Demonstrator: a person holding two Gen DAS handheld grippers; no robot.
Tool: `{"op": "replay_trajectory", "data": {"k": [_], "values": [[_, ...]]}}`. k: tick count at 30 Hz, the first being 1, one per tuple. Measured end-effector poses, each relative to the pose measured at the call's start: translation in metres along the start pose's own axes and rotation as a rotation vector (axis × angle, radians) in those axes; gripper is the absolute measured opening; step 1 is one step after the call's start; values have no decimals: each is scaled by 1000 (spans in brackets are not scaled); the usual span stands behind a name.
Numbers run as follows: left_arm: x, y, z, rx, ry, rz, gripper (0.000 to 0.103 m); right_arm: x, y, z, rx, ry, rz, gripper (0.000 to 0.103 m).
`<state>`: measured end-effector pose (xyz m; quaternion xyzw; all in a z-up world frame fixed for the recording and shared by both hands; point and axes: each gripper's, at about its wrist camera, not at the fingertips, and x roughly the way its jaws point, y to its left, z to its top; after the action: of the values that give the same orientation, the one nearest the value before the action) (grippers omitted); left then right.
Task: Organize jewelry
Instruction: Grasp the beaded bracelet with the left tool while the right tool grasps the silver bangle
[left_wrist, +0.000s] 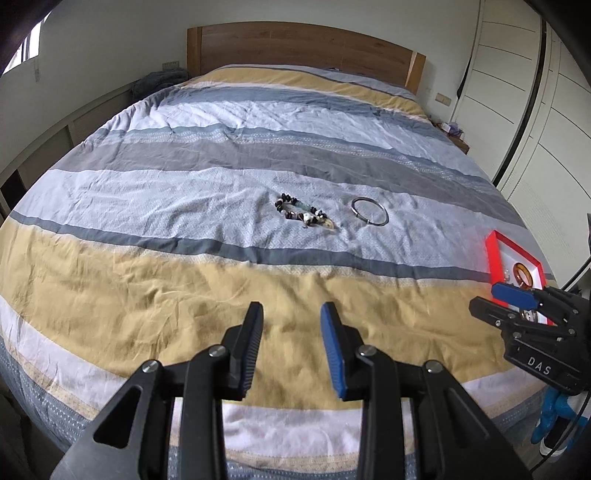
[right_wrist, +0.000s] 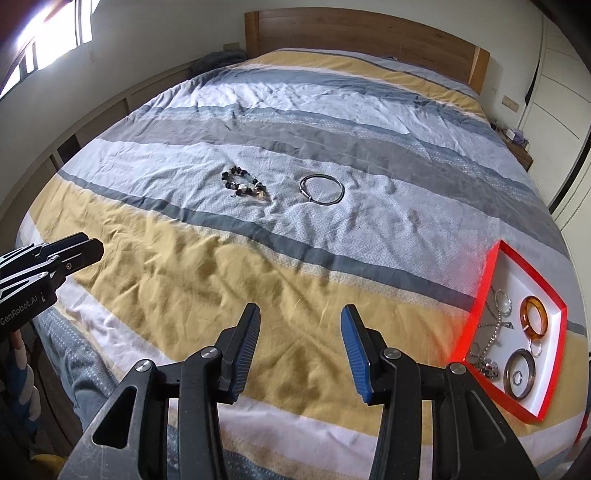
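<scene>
In the left wrist view, a striped duvet (left_wrist: 184, 273) covers the bed; the left gripper (left_wrist: 291, 314) at lower centre has its jaws apart and empty, with a beaded bracelet (left_wrist: 304, 214) and metal bangle (left_wrist: 370, 211) lying mid-frame. In the right wrist view, the right gripper (right_wrist: 301, 317) likewise gapes empty, and a red-rimmed tray (right_wrist: 476, 306) at lower right holds an amber bangle (right_wrist: 532, 314) among other jewelry.

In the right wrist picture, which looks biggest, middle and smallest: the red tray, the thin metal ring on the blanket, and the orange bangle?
1. Red-rimmed white tray, by far the largest.
2. Thin silver metal bangle on the striped bedcover.
3. Amber orange bangle in the tray.

The last two look close; the metal one lies farther away, so it is probably truly bigger.
</scene>
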<state>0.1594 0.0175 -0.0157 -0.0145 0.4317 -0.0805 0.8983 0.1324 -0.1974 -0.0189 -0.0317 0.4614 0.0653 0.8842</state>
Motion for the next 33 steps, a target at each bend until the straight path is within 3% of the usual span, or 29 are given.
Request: {"op": "replay_trajectory", "data": {"k": [5, 12, 19, 29, 33], "values": [[47, 17, 27, -46, 30, 8, 31, 38, -23, 31, 14, 0, 9, 45], [125, 37, 74, -126, 79, -37, 31, 103, -56, 83, 56, -12, 26, 49], [192, 32, 104, -119, 128, -29, 31, 169, -74, 125, 75, 2, 36, 50], [241, 34, 109, -95, 170, 2, 31, 232, -68, 137, 59, 54, 28, 50], [250, 24, 110, -39, 159, 43, 31, 243, -68, 134, 56, 40, 24, 49]]}}
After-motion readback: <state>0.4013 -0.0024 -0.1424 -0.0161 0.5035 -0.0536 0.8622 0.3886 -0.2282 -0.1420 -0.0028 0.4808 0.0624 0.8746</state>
